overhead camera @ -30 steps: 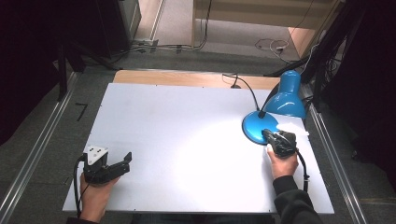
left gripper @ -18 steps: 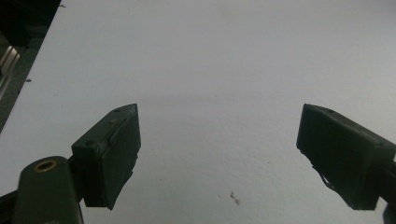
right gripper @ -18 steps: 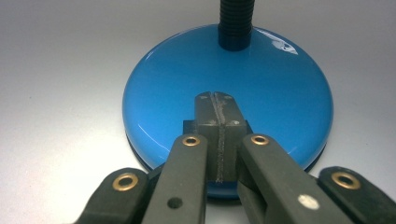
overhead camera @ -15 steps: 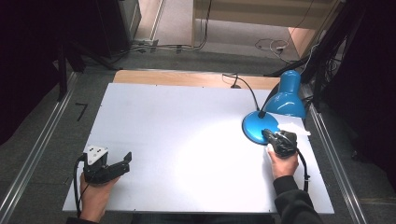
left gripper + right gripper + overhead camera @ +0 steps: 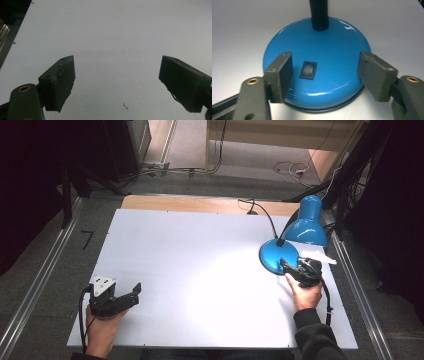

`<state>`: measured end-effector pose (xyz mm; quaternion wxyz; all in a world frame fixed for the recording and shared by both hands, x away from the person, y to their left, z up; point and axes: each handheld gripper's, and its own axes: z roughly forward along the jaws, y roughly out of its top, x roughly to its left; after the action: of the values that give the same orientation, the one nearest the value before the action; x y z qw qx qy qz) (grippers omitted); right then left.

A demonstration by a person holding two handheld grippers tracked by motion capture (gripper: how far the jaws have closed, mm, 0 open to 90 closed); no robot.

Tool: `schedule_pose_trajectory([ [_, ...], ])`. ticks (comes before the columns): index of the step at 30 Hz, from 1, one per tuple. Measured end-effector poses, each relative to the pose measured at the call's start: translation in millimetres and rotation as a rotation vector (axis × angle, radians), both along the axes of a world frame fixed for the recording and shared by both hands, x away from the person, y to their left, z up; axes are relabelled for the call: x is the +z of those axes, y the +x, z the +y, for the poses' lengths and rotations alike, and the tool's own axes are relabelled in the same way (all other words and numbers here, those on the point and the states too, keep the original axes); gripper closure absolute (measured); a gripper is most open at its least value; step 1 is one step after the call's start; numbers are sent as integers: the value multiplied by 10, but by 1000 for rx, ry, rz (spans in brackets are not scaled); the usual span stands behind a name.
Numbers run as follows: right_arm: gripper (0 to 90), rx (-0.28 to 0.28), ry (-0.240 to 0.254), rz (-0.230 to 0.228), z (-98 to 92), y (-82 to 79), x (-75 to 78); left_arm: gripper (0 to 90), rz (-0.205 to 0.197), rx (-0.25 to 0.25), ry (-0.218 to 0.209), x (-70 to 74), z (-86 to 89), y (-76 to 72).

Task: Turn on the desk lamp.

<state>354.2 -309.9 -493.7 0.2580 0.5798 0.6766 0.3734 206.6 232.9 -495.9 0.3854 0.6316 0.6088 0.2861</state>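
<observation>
A blue desk lamp stands at the right of the white table (image 5: 200,250), its round base (image 5: 276,255) lit by its shade (image 5: 307,222). My right gripper (image 5: 285,266) hovers at the base's near edge. In the right gripper view its jaws (image 5: 327,67) have just been opening and now stand open on either side of the black rocker switch (image 5: 307,70), touching nothing. The black flexible neck (image 5: 319,12) rises behind the switch. My left gripper (image 5: 134,291) rests open at the near left; in its own view (image 5: 116,75) bare table lies between the jaws.
The lamp's black cord (image 5: 257,209) runs off the far edge past a wooden strip (image 5: 200,204). A white scrap (image 5: 322,256) lies beside the base. Metal rails (image 5: 35,290) run along both sides of the table, with dark floor and cables beyond.
</observation>
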Motion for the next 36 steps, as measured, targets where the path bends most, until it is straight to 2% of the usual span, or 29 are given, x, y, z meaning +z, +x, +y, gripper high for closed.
schedule_pose_trajectory([
  [2,151,-8,4,11,-21,13,-2,141,0,0,0,1,2,-1],
  [8,125,1,5,3,-35,6,22,141,1,1,1,1,0,0],
  [23,125,14,34,10,-49,-51,68,140,0,2,1,1,6,-4],
  [36,126,34,37,21,-95,-135,95,141,-2,2,3,2,2,-5],
])
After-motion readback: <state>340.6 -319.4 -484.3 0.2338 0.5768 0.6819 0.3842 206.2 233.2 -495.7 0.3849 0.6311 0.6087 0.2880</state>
